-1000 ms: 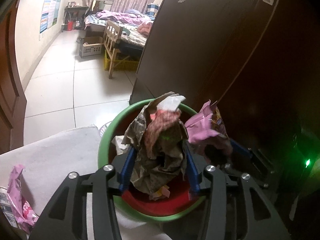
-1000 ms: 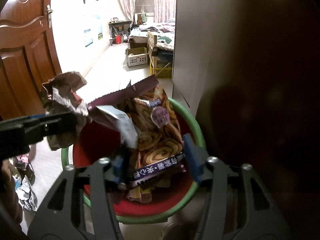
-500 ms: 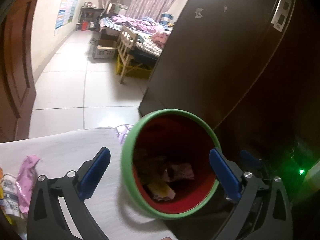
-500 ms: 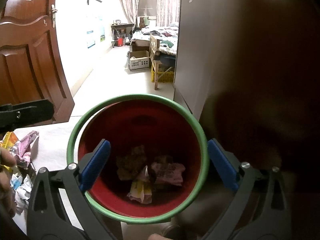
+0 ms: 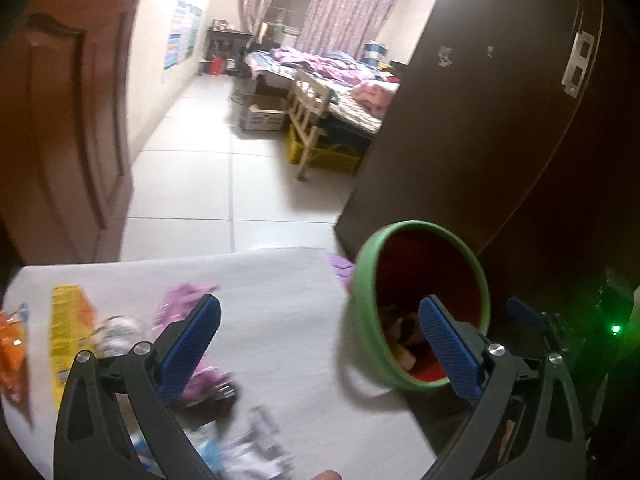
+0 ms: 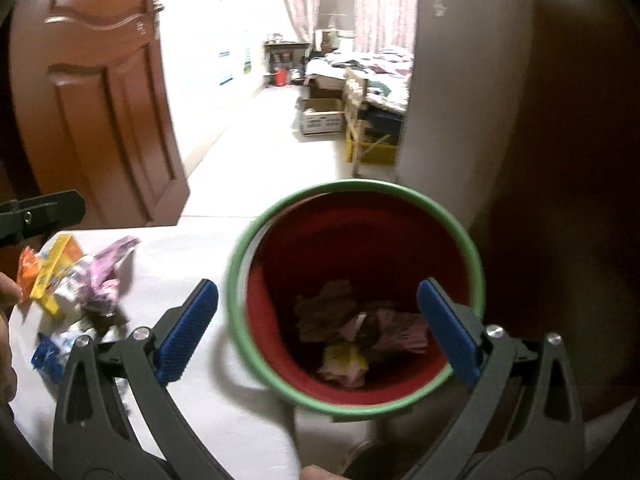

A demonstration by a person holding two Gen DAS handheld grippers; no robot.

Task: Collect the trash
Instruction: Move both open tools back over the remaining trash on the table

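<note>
Left claw: jaws wide, having just been opening, nothing between the blue pads. Right claw: jaws likewise wide, just opened a little further, empty; its right pad overlaps the bin in the view, while the bin's near rim shows between the pads.

The bin, red inside with a green rim, stands at the right end of the white table. Dropped trash lies on its bottom: a brown crumpled piece, a pink wrapper, a yellow scrap.

In the left wrist view the table's far edge runs from 9 to 2 o'clock, with bare tiled floor beyond. A broad clear strip of tabletop separates the bin from the remaining wrappers at 9 o'clock, which are orange, yellow, pink and blue; motion blur makes their exact number uncertain.

A dark cabinet rises close behind the bin at 1 o'clock, and a brown door stands at 10 o'clock.
</note>
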